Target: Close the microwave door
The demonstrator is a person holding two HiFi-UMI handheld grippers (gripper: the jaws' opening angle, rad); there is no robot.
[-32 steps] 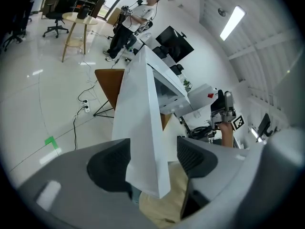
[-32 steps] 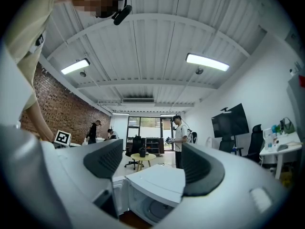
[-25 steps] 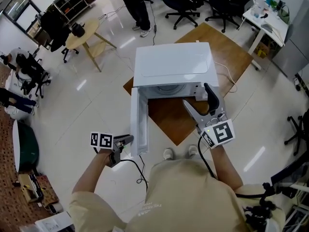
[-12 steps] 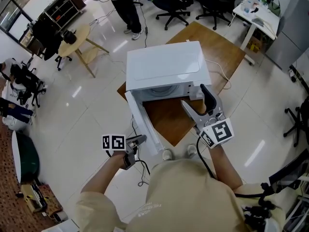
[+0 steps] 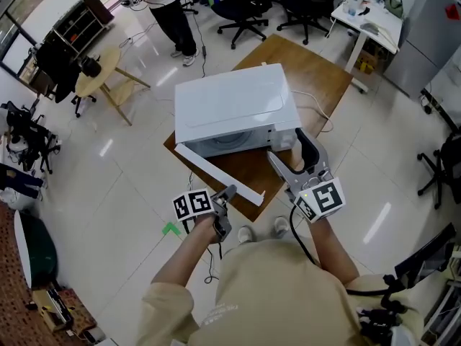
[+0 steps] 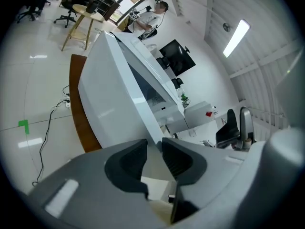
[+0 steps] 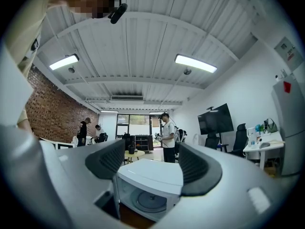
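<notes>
A white microwave [image 5: 230, 107] sits on a low wooden table [image 5: 320, 67]. Its door [image 5: 216, 170] hangs partly open, angled out toward me from a hinge on the left. My left gripper [image 5: 230, 190] rests its tip against the door's outer face near the free end. In the left gripper view its jaws [image 6: 154, 151] stand almost together, and the door [image 6: 109, 104] runs away just beyond the narrow gap. My right gripper [image 5: 287, 144] is open and empty in front of the microwave's right side. In the right gripper view the right gripper [image 7: 147, 163] frames the microwave [image 7: 152, 185] and its turntable.
A round wooden side table [image 5: 97, 74] stands far left. Office chairs [image 5: 245, 6] and a standing person [image 5: 162, 6] are behind the microwave, with a white desk [image 5: 367, 13] at the back right. A green tape mark [image 5: 169, 228] and a black cable lie on the tiled floor near my feet.
The door has swung from wide open toward the microwave. My left gripper moved right with it along the door's outer face. The right gripper has hardly shifted.
</notes>
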